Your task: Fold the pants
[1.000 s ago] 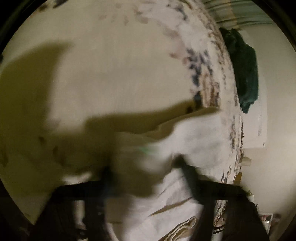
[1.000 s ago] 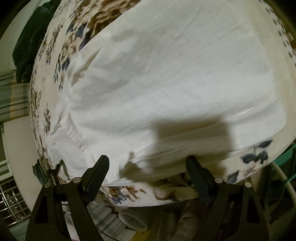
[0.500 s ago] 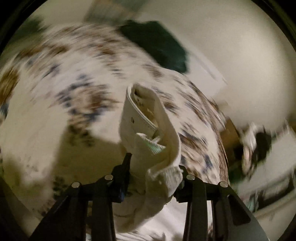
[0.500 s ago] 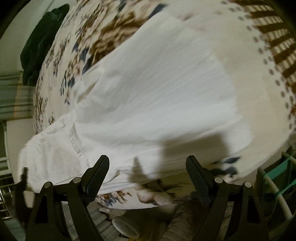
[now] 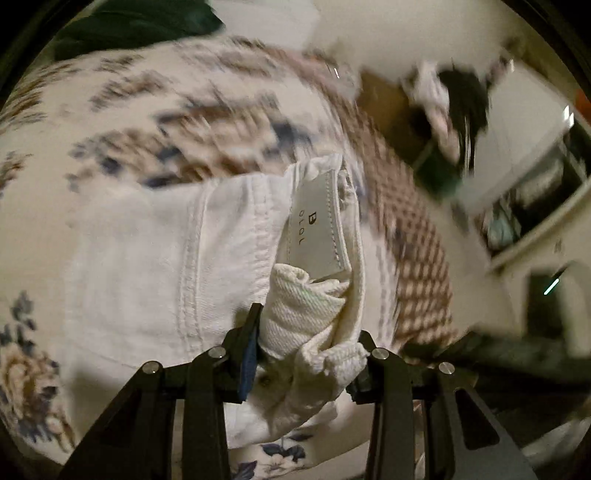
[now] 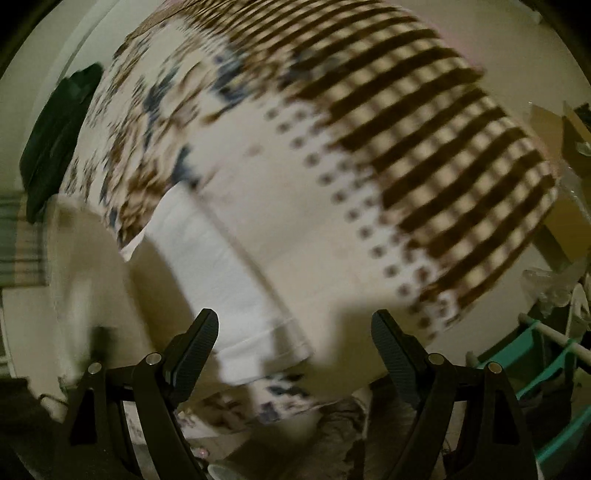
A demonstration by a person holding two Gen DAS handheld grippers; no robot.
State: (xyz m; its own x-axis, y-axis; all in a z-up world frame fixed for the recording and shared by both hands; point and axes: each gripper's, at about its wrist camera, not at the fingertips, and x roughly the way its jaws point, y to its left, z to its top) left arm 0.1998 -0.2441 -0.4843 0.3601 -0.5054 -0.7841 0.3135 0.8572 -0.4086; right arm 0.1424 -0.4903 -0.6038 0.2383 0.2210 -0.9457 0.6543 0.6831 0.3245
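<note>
White pants (image 5: 155,266) lie on a floral bedspread (image 5: 155,122). My left gripper (image 5: 308,343) is shut on the bunched waistband (image 5: 306,306), and a white brand label (image 5: 317,225) shows just beyond the fingers. In the right wrist view a white pant leg (image 6: 229,280) runs diagonally across the bed, its hem near the front edge. My right gripper (image 6: 295,343) is open and empty, just above that leg's hem end.
The bedspread has a brown checked border (image 6: 443,147) at the right. A dark green garment (image 6: 55,136) lies at the far end of the bed, also in the left wrist view (image 5: 140,22). A teal rack (image 6: 535,354) stands beside the bed at the right.
My left gripper has carried the waistband across the bed and the view has swung right. My right gripper has swung along the pant leg toward the checked border, still open.
</note>
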